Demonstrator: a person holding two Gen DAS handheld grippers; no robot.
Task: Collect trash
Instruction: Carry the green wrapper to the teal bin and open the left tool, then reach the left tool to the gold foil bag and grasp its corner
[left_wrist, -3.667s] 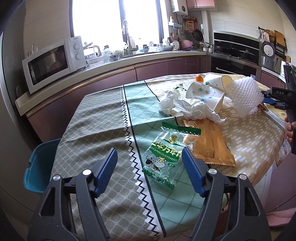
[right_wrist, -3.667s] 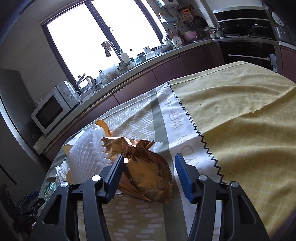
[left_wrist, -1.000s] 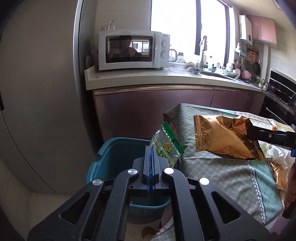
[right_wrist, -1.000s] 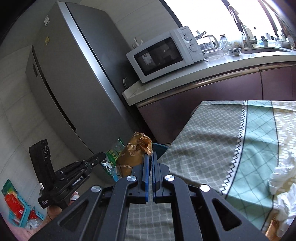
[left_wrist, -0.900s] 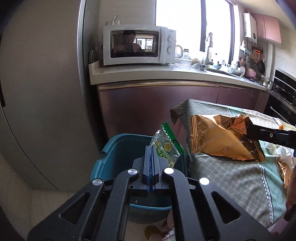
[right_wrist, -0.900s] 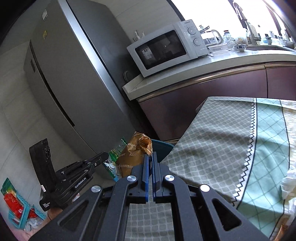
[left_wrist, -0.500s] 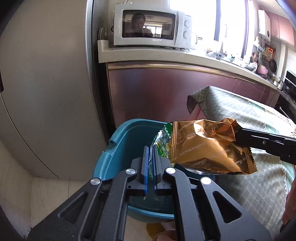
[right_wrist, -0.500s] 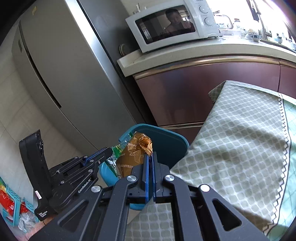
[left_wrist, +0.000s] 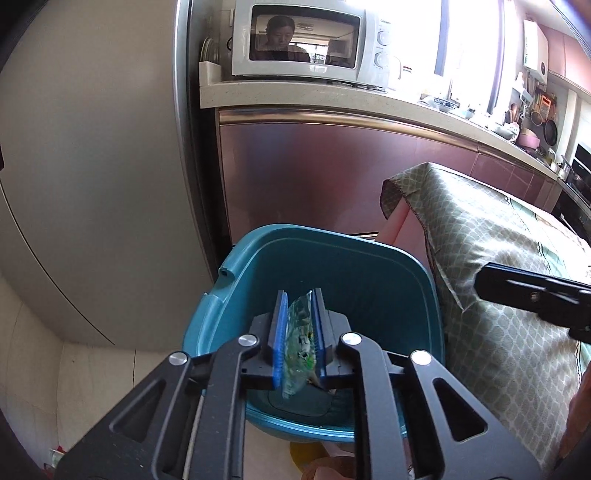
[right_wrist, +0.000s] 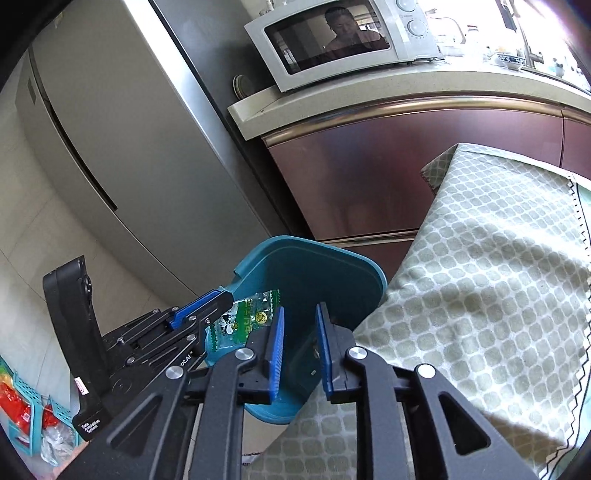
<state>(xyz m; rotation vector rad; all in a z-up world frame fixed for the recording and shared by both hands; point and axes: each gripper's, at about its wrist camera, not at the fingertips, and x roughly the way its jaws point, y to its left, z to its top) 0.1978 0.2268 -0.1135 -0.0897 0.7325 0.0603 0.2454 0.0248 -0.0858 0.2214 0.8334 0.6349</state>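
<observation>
My left gripper (left_wrist: 299, 295) hangs over the teal bin (left_wrist: 332, 236), and its jaws are opening. The green snack wrapper (left_wrist: 299, 339) sits loose in the narrow gap between the blue pads, above the bin's inside. In the right wrist view the same wrapper (right_wrist: 251, 317) hangs at the left gripper's (right_wrist: 221, 297) tip, just inside the bin's (right_wrist: 314, 245) near rim. My right gripper (right_wrist: 300, 308) is over the bin too, its jaws opening with nothing between them. Its black finger (left_wrist: 487, 277) shows at the right of the left wrist view. The gold bag is out of sight.
The table with the patterned cloth (left_wrist: 480, 221) stands right beside the bin, its corner overhanging. Behind the bin are maroon cabinets (left_wrist: 332, 173) with a microwave (left_wrist: 303, 40) on the counter. A grey fridge (left_wrist: 92, 166) stands to the left. A basket of red items (right_wrist: 22, 406) sits on the floor.
Both grippers' jaws have parted from shut. The gold bag has left the right gripper and is gone from view. The green wrapper now sits loose between the left pads.
</observation>
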